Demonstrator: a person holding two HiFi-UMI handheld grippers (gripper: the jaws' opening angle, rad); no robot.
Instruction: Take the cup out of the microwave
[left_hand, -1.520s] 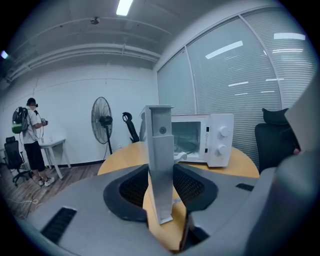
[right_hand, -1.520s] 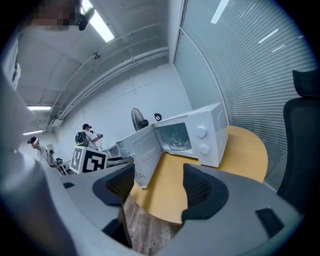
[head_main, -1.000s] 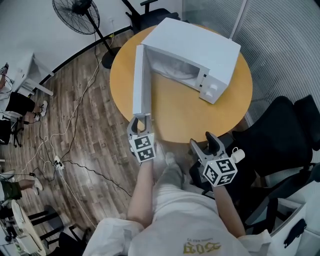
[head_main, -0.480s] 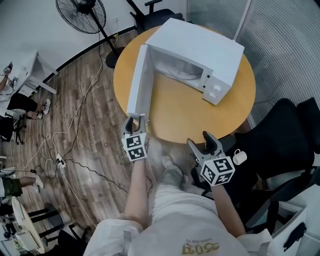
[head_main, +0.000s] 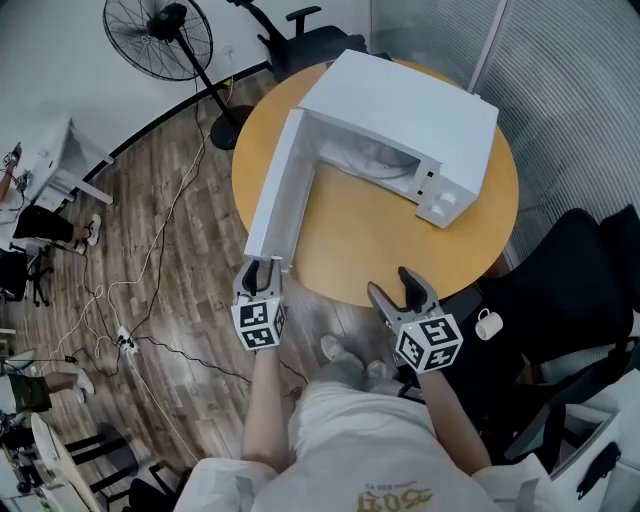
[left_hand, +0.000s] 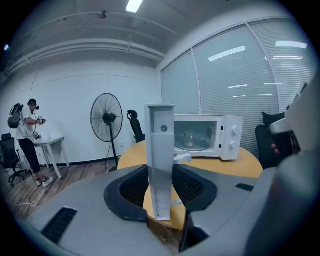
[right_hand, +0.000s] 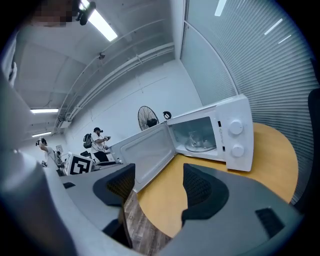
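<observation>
A white microwave (head_main: 400, 110) stands on the round wooden table (head_main: 370, 235) with its door (head_main: 280, 190) swung wide open. My left gripper (head_main: 262, 268) is shut on the door's free edge (left_hand: 161, 165), past the table's near left rim. Inside the cavity a clear glass cup (left_hand: 189, 139) stands on the turntable, and the right gripper view shows the same cup (right_hand: 194, 138). My right gripper (head_main: 400, 288) hangs open and empty at the table's near edge, pointing at the microwave; nothing lies between its jaws in the right gripper view (right_hand: 157, 187).
A black office chair (head_main: 560, 290) sits at the right with a white mug (head_main: 488, 324) on it. A standing fan (head_main: 160, 35) and cables (head_main: 150, 260) are on the wooden floor at the left. A person stands by a white desk (left_hand: 47, 145) far off.
The left gripper has drawn the door's edge further out toward me and to the left, so the door stands wider. The right gripper has edged in along the table's rim, still open.
</observation>
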